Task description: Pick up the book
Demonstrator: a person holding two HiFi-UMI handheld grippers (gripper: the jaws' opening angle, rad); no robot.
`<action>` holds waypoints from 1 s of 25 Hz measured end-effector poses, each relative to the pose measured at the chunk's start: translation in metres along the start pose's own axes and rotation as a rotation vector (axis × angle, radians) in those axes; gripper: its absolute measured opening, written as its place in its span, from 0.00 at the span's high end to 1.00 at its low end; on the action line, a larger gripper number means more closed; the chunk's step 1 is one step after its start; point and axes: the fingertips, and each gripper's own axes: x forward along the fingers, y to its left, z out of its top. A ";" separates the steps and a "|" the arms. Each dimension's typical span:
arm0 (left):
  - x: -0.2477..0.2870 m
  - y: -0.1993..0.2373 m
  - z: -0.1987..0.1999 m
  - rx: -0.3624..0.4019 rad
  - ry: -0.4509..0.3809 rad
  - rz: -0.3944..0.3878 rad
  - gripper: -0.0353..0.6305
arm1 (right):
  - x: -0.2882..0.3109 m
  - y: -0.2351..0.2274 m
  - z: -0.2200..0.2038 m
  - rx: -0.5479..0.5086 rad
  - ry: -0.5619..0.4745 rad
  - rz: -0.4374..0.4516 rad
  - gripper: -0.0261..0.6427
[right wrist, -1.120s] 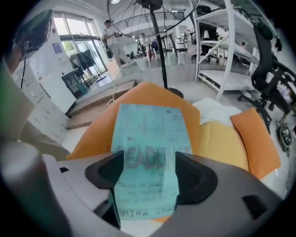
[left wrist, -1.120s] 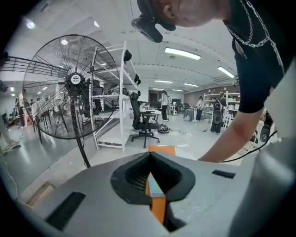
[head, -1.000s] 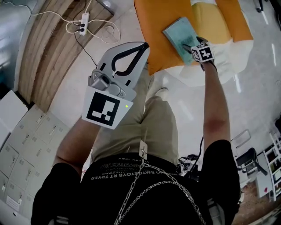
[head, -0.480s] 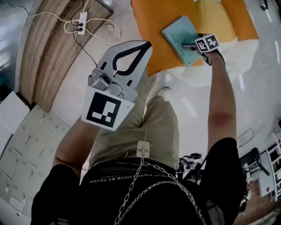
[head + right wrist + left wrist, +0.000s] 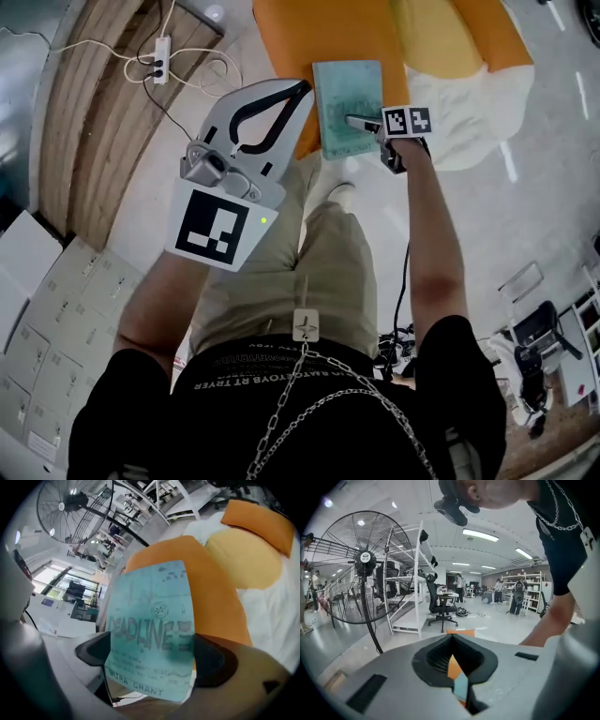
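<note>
The right gripper (image 5: 361,122), jaws just opened wide, straddles the teal book (image 5: 347,98) on the orange cushion (image 5: 319,37); the left gripper (image 5: 302,89) hangs pinched together, empty.

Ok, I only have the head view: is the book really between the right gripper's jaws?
Observer: Yes. Its own view shows the book filling the gap between the jaws of the right gripper, which have just been opening wide.
Operator: Can you read the cover?
Observer: DEADLINE, with MIRA GRANT beneath.
Operator: What does the left gripper face?
Observer: A tall floor fan, off to the left beyond its shut jaws.
</note>
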 end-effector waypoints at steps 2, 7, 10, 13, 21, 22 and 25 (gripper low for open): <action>0.001 -0.005 -0.002 -0.001 0.006 0.000 0.94 | -0.005 -0.001 -0.001 0.037 -0.078 0.038 0.13; 0.002 -0.016 -0.001 0.001 0.005 -0.002 0.94 | -0.020 -0.032 -0.006 0.104 -0.159 0.120 0.13; -0.002 -0.019 -0.001 0.009 0.004 -0.001 0.94 | -0.001 -0.044 -0.018 0.094 -0.119 0.096 0.13; -0.005 -0.021 -0.004 0.008 0.005 0.008 0.94 | 0.016 -0.045 -0.021 0.081 -0.072 0.071 0.13; -0.023 -0.027 0.003 0.000 -0.011 0.030 0.94 | 0.005 0.012 -0.013 -0.200 -0.047 -0.180 0.37; -0.024 -0.028 0.003 0.000 -0.010 0.032 0.94 | 0.008 0.019 -0.014 -0.225 -0.058 -0.166 0.39; -0.027 -0.029 0.002 0.005 -0.013 0.032 0.94 | 0.029 0.023 -0.025 -0.230 -0.042 -0.109 0.18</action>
